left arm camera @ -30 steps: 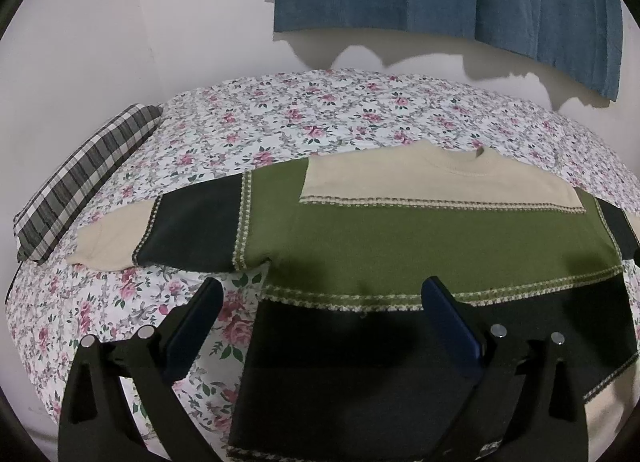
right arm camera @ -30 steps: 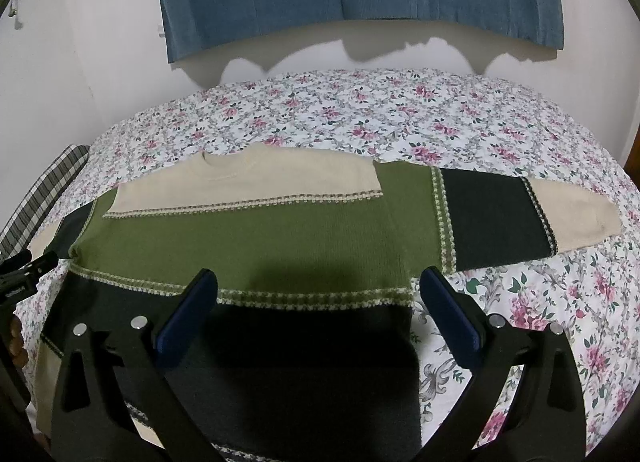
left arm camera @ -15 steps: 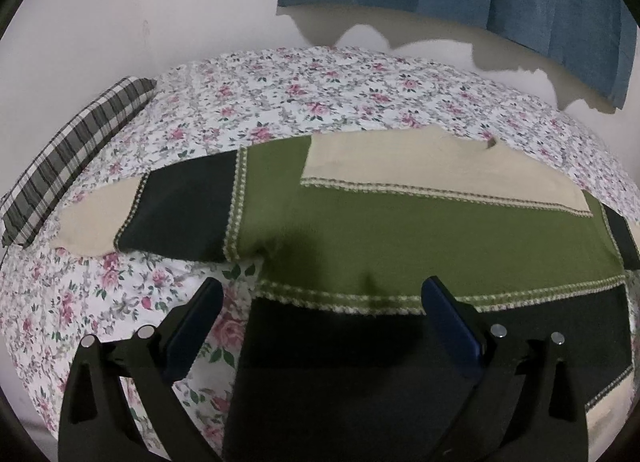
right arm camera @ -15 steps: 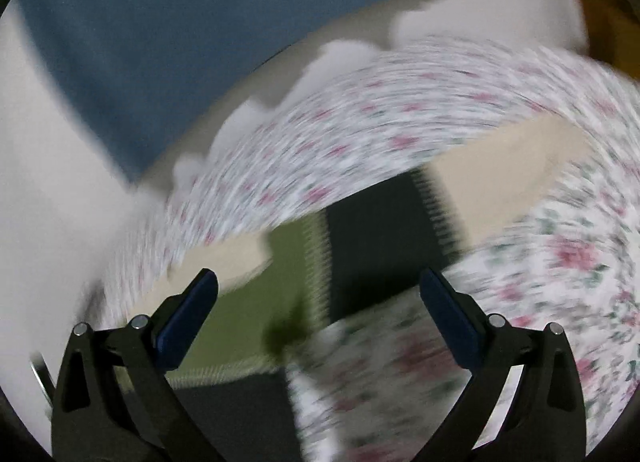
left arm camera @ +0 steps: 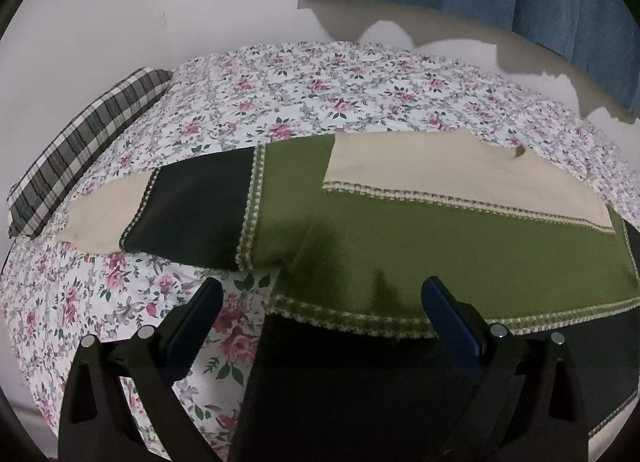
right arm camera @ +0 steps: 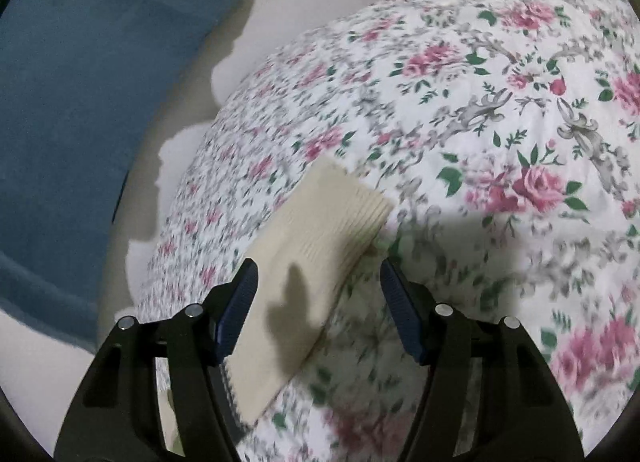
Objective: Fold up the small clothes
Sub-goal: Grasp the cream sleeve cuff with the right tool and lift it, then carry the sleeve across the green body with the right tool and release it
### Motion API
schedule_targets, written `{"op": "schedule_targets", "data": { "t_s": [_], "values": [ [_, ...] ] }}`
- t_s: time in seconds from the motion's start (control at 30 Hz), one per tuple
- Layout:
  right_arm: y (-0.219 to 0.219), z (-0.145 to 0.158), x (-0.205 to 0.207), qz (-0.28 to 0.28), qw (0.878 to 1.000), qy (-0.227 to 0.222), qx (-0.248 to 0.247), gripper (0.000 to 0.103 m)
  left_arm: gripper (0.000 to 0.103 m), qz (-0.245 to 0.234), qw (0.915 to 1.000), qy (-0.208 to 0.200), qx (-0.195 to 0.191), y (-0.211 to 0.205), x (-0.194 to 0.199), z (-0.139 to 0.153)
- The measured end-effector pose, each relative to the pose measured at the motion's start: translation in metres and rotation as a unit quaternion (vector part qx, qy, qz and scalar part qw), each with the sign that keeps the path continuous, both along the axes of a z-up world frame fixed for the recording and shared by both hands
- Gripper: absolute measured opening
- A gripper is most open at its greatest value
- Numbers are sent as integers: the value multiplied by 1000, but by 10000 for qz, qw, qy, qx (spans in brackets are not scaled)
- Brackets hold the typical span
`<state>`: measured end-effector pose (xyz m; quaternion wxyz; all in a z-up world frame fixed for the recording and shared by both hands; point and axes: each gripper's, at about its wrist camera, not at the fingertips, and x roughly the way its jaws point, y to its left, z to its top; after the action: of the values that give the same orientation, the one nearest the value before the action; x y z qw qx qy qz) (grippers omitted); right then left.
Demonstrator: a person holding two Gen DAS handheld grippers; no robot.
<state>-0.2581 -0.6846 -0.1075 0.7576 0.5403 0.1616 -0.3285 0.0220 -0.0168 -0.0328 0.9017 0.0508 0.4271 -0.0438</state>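
Right gripper (right arm camera: 318, 302) first: its blue-padded jaws are closing, part spread, with the cream ribbed cuff (right arm camera: 320, 238) of the sweater's sleeve lying between them on the flowered bedspread (right arm camera: 500, 110), though the pads are not on the cloth and the gripper's shadow falls across the cuff. The left gripper (left arm camera: 322, 304) hangs over the near edge of the knitted sweater in green, black and cream bands (left arm camera: 420, 238), jaws spread wide, gripping nothing, one finger above the bedspread and the other above the black hem band. The sweater itself lies flat, spread across the bed with one sleeve stretched out toward the checked grey-and-white pillow (left arm camera: 84, 146). Only the left wrist view gives the whole garment, the neckline and that pillow; the right wrist view shows just the far cuff, much blurred bedspread and a tilted blue curtain (right arm camera: 80, 82) on the white wall, which also hangs at the top of the left view.
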Motion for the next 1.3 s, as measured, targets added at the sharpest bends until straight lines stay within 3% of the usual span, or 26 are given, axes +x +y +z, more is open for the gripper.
{"op": "schedule_targets", "data": {
  "t_s": [0.23, 0.33, 0.37, 0.4, 0.47, 0.53, 0.7, 0.83, 0.9, 0.97, 1.13, 1.3],
  "values": [
    [-18, -13, 2, -254, 9993, -253, -42, 63, 99, -21, 10000, 7, 15, -4, 2, -1],
    [-23, -14, 8, -311, 9994, -127, -129, 48, 99, 5, 10000, -18, 1, -3, 2, 0],
    [-24, -15, 10, -305, 9994, -57, -151, 38, 99, 14, 10000, -24, 9, -3, 2, 1],
    [-26, -16, 15, -293, 9995, -15, -150, 22, 99, 28, 10000, -23, 18, -1, 2, 1],
    [-29, -17, 16, -191, 9996, -201, -24, 9, 99, 79, 10000, -14, 22, 3, 2, 2],
    [-24, -5, 16, -179, 9989, -406, -133, 8, 99, 165, 9999, -25, 17, 10, 2, 3],
    [23, 61, 46, 470, 9915, -634, -1030, 7, 99, 335, 9994, -25, 7, 29, 1, 6],
    [100, 125, 92, 1414, 9689, -897, -1820, 7, 99, 391, 9992, -124, 11, 46, -2, 12],
    [136, 143, 110, 1778, 9574, -1014, -2037, 7, 99, 408, 9990, -184, 41, 55, -4, 16],
    [184, 164, 134, 2242, 9391, -1127, -2347, 7, 99, 433, 9988, -231, 42, 63, -6, 20],
    [284, 186, 170, 3117, 9012, -1315, -2710, 7, 99, 524, 9980, -339, 51, 89, -10, 26],
    [374, 180, 205, 3868, 8619, -1168, -3066, 7, 99, 631, 9974, -354, 4, 111, -13, 25]
  ]
}}
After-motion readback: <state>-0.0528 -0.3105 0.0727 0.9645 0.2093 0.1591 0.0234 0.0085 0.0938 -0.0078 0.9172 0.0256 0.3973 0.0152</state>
